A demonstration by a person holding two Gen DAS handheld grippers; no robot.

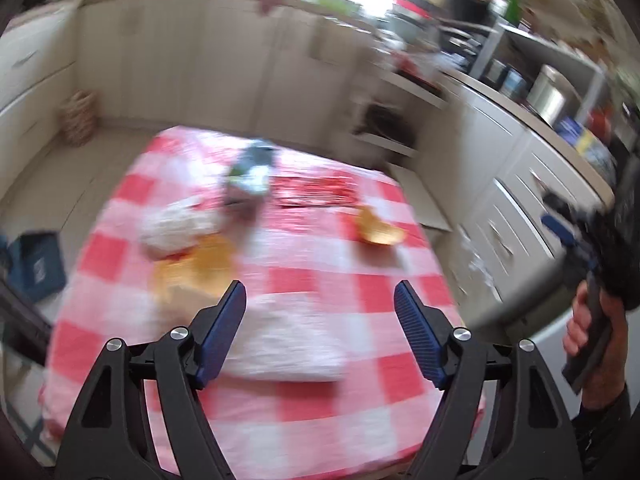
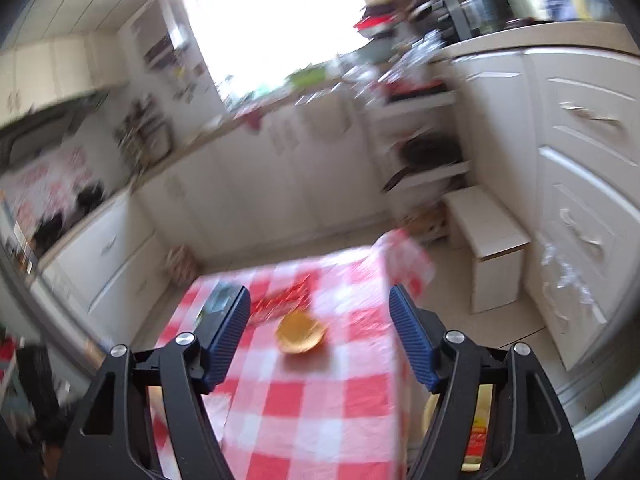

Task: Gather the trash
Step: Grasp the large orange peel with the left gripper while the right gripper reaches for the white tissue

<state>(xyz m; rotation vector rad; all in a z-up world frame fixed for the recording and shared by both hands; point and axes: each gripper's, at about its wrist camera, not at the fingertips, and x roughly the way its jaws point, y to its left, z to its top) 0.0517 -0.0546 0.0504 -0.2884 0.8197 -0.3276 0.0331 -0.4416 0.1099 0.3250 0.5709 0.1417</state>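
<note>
Kitchen with cream cabinets all round, bright window at the back, both views motion-blurred. Red-and-white checked tablecloth covers the table in front of you.

Your left gripper hangs over the near edge of the cloth, blue pads spread wide, nothing between them. Flat white napkin lies right below that gap. Beyond it on the left: orange peel, touching a crumpled white paper wad. Farther back a bluish crumpled wrapper, and beside it a red foil wrapper lying flat. Second orange peel piece sits alone on the right side of the cloth.

Your right gripper is also spread apart and empty, held higher, near the table's right edge; the lone orange peel shows between its pads. Your right hand grips its handle at the left view's far right. Dark blue box on the floor left of the table; white stool on the floor to the right.
</note>
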